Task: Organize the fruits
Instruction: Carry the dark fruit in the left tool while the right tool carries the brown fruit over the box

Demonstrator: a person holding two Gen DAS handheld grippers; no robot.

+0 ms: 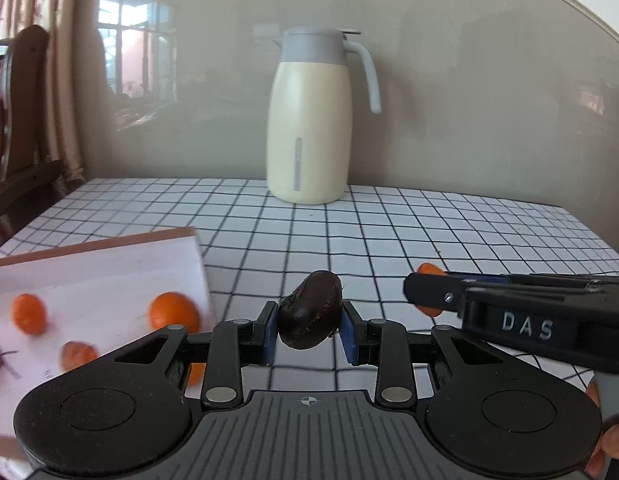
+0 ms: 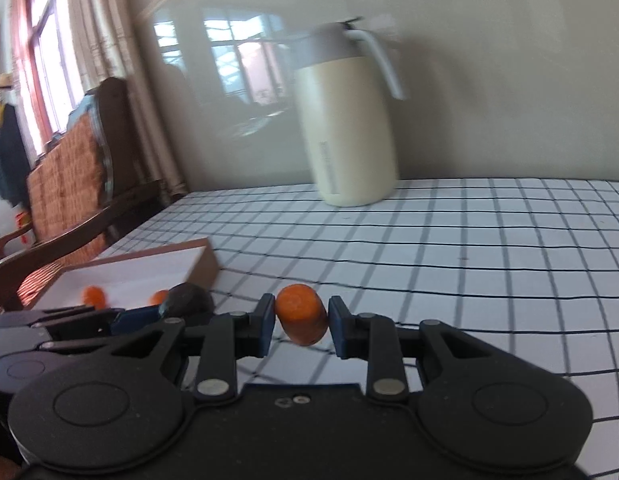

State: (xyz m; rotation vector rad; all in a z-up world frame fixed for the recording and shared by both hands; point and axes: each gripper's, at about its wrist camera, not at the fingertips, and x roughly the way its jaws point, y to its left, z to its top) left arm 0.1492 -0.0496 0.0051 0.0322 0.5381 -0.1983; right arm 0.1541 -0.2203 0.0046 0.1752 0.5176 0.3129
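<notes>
My left gripper (image 1: 309, 330) is shut on a dark brown chestnut-like fruit (image 1: 310, 314), held above the checked tablecloth. My right gripper (image 2: 301, 322) is shut on a small orange fruit (image 2: 301, 318). In the left wrist view the right gripper (image 1: 423, 294) reaches in from the right with that orange fruit (image 1: 429, 270). In the right wrist view the left gripper (image 2: 149, 314) sits at the left with the dark fruit (image 2: 187, 300). A shallow white box (image 1: 109, 256) at the left holds several small orange fruits (image 1: 174, 312); the box also shows in the right wrist view (image 2: 149, 268).
A cream thermos jug (image 1: 309, 120) with a grey lid stands at the back of the table by the wall, also in the right wrist view (image 2: 349, 120). A wooden chair (image 2: 69, 184) stands past the table's left edge. The checked tablecloth (image 1: 429, 224) covers the table.
</notes>
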